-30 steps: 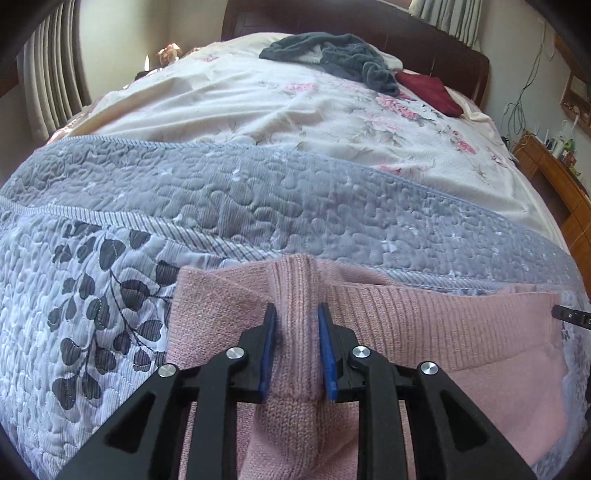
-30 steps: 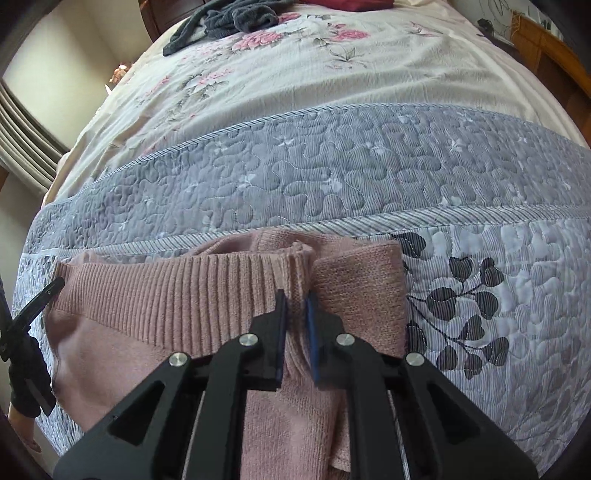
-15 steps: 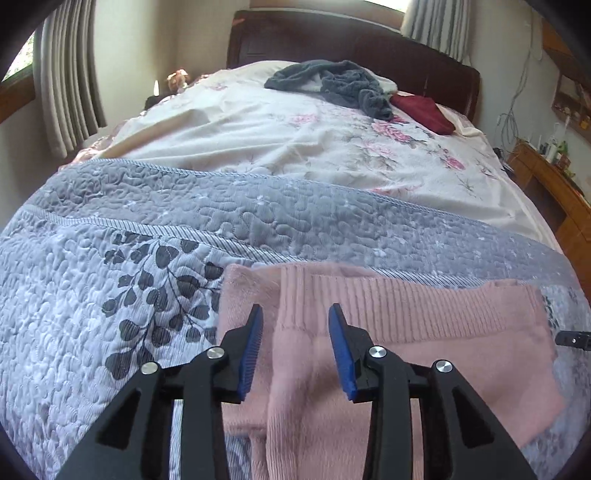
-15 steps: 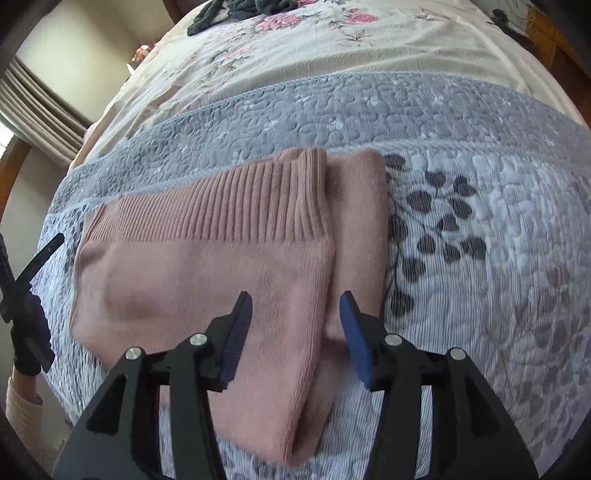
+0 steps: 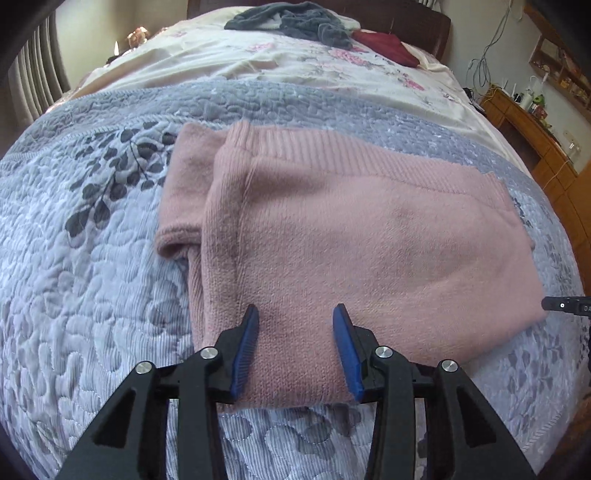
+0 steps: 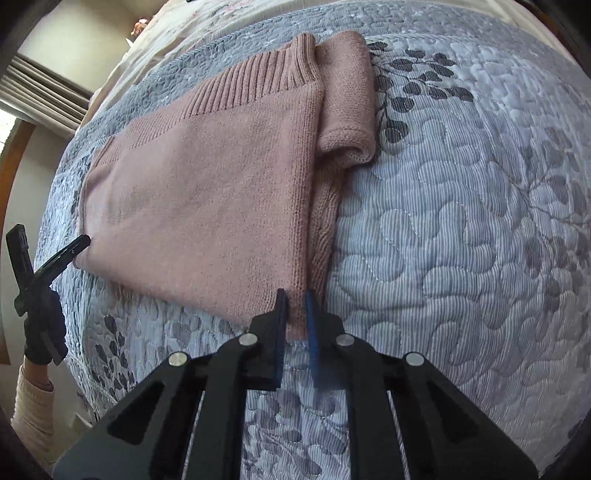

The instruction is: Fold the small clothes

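Pink sweater (image 5: pixel 369 236): no readable label visible.

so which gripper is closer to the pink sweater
Right. The right gripper pinches the pink sweater's near edge; the left gripper hangs open over that edge, gripping nothing.

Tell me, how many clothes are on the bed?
3: the pink sweater near the grippers, a grey garment and a dark red one at the far end. More may be hidden.

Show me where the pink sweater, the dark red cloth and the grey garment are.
pink sweater (image 5: pixel 369 236), left wrist view, middle of folded body
dark red cloth (image 5: pixel 386 46), left wrist view, its centre
grey garment (image 5: pixel 295 20), left wrist view, crumpled middle
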A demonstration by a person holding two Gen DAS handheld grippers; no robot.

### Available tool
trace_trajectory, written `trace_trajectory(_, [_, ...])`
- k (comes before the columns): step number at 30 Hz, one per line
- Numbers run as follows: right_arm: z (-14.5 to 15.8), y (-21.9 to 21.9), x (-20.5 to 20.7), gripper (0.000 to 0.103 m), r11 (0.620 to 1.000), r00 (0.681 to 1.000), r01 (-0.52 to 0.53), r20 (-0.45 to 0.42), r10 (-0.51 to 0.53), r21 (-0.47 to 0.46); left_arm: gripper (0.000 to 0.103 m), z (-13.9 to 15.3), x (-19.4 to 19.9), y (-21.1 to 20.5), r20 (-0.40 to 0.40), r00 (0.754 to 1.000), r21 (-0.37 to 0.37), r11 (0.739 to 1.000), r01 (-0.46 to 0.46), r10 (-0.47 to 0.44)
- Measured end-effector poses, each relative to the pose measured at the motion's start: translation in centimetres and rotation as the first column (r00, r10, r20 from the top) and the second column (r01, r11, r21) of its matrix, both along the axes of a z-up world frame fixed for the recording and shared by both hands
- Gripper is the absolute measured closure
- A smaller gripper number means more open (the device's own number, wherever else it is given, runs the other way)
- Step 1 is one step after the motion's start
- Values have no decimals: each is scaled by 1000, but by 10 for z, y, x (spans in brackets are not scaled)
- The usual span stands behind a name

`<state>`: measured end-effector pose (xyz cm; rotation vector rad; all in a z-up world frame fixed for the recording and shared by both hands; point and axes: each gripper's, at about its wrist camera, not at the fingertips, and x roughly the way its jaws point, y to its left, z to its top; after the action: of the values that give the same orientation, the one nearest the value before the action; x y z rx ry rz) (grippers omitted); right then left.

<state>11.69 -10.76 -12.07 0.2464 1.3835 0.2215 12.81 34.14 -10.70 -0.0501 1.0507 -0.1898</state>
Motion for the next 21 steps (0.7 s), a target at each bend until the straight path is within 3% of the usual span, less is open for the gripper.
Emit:
trace_trajectory(4, [-12, -3, 0, 93, 1000, 1000, 12, -12, -12, 5, 61, -5, -1, 5, 3, 1000, -27, 1000, -6, 6])
trace_trajectory(7, [-13, -4, 2, 92, 1000, 1000, 15, -22, -14, 13, 61, -6, -1, 1, 1, 1000, -5, 1000, -3, 3])
trace_trajectory(9, [-6, -9, 4, 87, 999, 1000, 25, -19, -24, 49, 61, 0, 1, -4, -2, 1000, 17, 1000, -4, 4])
trace_trajectory(13, [16, -26, 16, 47, 993, 997, 61, 35, -65, 97, 60, 21, 9, -14, 44, 999, -23, 1000, 10, -9])
trace_trajectory(14, [20, -30, 22, 42, 990, 996, 75, 40, -80, 119, 59, 25, 14, -18, 48, 999, -39, 999, 12, -11])
trace_trajectory(21, [-5, -55, 59, 38, 954, 985, 173, -32, -170, 245, 58, 23, 54, -41, 32, 999, -102, 995, 0, 3])
